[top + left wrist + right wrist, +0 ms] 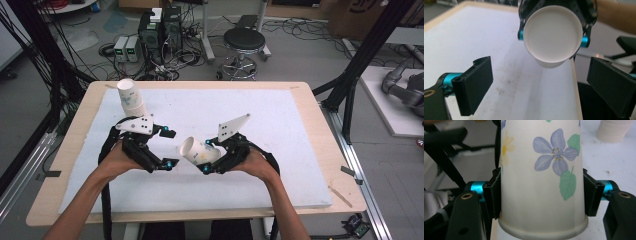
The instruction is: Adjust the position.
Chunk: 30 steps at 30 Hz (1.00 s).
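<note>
A white paper cup (pixel 200 151) printed with flowers (pixel 541 170) lies level above the white mat, and my right gripper (pixel 207 156) (pixel 541 195) is shut on its sides close to the rolled rim. Its plain round base (pixel 552 33) points at my left gripper (pixel 170 148) (pixel 540 75). That gripper is open with nothing between its jaws, a short way left of the cup. A tilted stack of paper cups (pixel 131 98) (pixel 614 130) stands on the mat beyond the left gripper.
The white mat (pixel 280 115) covers most of the wooden table (pixel 320 150). Beyond the far edge, on the floor, stand a black stool (pixel 244 40), computer boxes (pixel 160 27) and loose cables. Black frame posts (pixel 360 60) rise at the right.
</note>
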{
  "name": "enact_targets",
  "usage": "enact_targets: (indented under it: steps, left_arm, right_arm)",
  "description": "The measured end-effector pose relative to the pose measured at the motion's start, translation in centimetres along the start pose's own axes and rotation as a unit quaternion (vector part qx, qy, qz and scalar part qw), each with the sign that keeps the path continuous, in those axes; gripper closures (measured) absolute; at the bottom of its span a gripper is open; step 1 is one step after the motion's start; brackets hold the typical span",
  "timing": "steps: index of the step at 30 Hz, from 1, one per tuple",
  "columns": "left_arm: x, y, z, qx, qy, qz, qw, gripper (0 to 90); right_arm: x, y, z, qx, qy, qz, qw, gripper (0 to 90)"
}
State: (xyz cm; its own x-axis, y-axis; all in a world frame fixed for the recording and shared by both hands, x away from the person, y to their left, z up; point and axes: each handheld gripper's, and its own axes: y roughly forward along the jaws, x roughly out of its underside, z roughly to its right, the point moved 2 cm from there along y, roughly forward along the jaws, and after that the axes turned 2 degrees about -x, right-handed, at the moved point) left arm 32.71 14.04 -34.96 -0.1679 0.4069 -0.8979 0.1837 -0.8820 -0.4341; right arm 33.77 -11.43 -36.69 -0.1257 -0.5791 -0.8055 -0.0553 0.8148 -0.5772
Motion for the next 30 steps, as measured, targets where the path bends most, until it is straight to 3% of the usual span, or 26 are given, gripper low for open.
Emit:
enact_targets:
  steps: [2,3,4,5,6,7,8,9,10,11,12,13,15,26,30]
  left_arm:
    - [-0.1,0.0,-0.1,0.0,0.003,-0.034,0.9994,6.7]
    - [-0.1,0.0,-0.1,0.0,0.006,-0.049,0.9988,6.7]
    - [-0.2,0.0,-0.1,0.0,0.008,-0.062,0.998,6.7]
    - [-0.3,0.1,-0.1,0.0,0.01,-0.073,0.9973,6.7]
    - [-0.4,0.2,-0.1,0.0,0.012,-0.085,0.9963,6.7]
    - [-0.5,0.4,-0.2,0.001,0.014,-0.102,0.9947,6.7]
    - [-0.5,0.4,-0.2,0.001,0.014,-0.102,0.9947,6.7]
    - [-0.5,0.5,-0.2,0.0,0.017,-0.117,0.993,6.7]
    - [-0.6,0.6,-0.2,0.002,0.019,-0.132,0.991,6.7]
    - [-0.6,0.8,-0.2,0.002,0.024,-0.144,0.9892,6.7]
    - [-0.6,0.9,-0.2,0.002,0.026,-0.152,0.988,6.7]
    - [-0.6,1.0,-0.1,0.005,0.025,-0.159,0.987,6.7]
    - [-0.8,1.1,0.0,0.01,0.032,-0.176,0.9839,6.7]
    - [-1.1,2.0,0.1,0.015,0.035,-0.189,0.9813,6.7]
    - [-1.3,2.8,0.1,0.022,0.038,-0.191,0.9807,6.7]
  right_arm:
    - [-0.4,0.0,-0.2,0.005,-0.003,-0.023,0.9997,32.6]
    - [-0.9,-0.1,-0.2,0.016,-0.007,-0.048,0.9987,32.6]
    - [-0.9,-0.1,-0.2,0.016,-0.007,-0.048,0.9987,32.6]
    - [-1.3,-0.2,-0.2,0.021,-0.008,-0.071,0.9972,32.6]
    - [-1.3,-0.2,-0.2,0.021,-0.008,-0.071,0.9972,32.6]
    - [-1.7,-0.3,-0.3,0.024,-0.007,-0.092,0.9955,32.6]
    - [-1.7,-0.3,-0.3,0.024,-0.007,-0.092,0.9955,32.6]
    - [-2.0,-0.3,-0.3,0.027,-0.007,-0.118,0.9926,32.6]
    - [-2.0,-0.3,-0.3,0.027,-0.007,-0.118,0.9926,32.6]
    - [-2.2,-0.3,-0.2,0.025,-0.009,-0.142,0.9895,32.6]
    - [-2.2,-0.3,-0.2,0.025,-0.009,-0.142,0.9895,32.6]
    - [-2.4,-0.3,-0.1,0.027,-0.009,-0.171,0.9849,32.6]
    - [-2.5,-0.2,-0.1,0.027,-0.012,-0.182,0.9829,32.6]
    - [-3.8,0.1,-0.2,0.033,-0.019,-0.249,0.9678,32.7]
    - [-4.0,0.5,-0.1,0.028,-0.023,-0.251,0.9673,32.7]
